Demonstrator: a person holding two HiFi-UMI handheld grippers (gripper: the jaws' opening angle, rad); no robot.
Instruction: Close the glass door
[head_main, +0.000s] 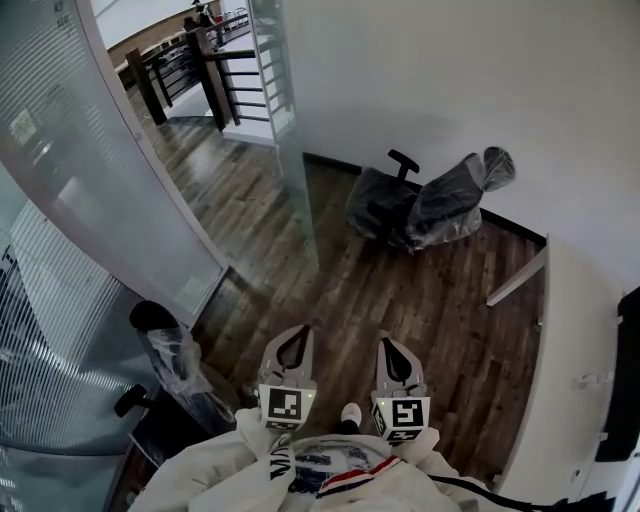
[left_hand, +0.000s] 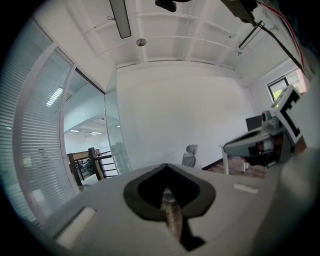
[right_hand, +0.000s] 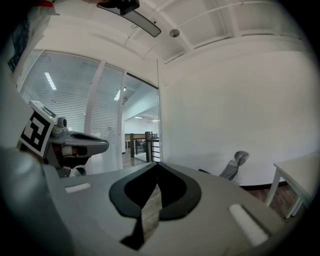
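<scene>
Far left in the head view stands a fixed partition (head_main: 60, 330) of glass, frosted with fine horizontal stripes. At its foot is a black chair (head_main: 170, 355), partly wrapped in clear, creased plastic film.

Next to the right is the glass door (head_main: 150, 190), a tall flat leaf of frosted glass in a white frame. It stands at an angle to the partition, with the doorway beside it open. Through the gap shows a railing (head_main: 180, 65) of dark wooden posts with thin metal bars. A narrow pane of clear glass (head_main: 285, 130) bounds the doorway on its right, against a plain matte white wall (head_main: 450, 80).

The floor (head_main: 250, 200) is dark wood plank with a visible grain.

Low in the frame, the left tool (head_main: 296, 332) is a grey, wedge-shaped body with a black-and-white marker cube at its rear. Its own view shows the left tool (left_hand: 166, 167) clenched: the black pads meet at a point with nothing between them. It is well apart from the door.

Just beside it, the right tool (head_main: 391, 342) has the same shape and marker cube. Its own view shows the right tool (right_hand: 157, 165) likewise clenched and empty. Pale, soft sleeves (head_main: 230, 470) sit behind both.

Further right, a second office chair (head_main: 430, 205) lies tipped near the wall. It is shrouded in grey translucent film, with one black armrest exposed.

At the right edge is a smooth white worktop (head_main: 575, 340) with a straight, thin front edge.
</scene>
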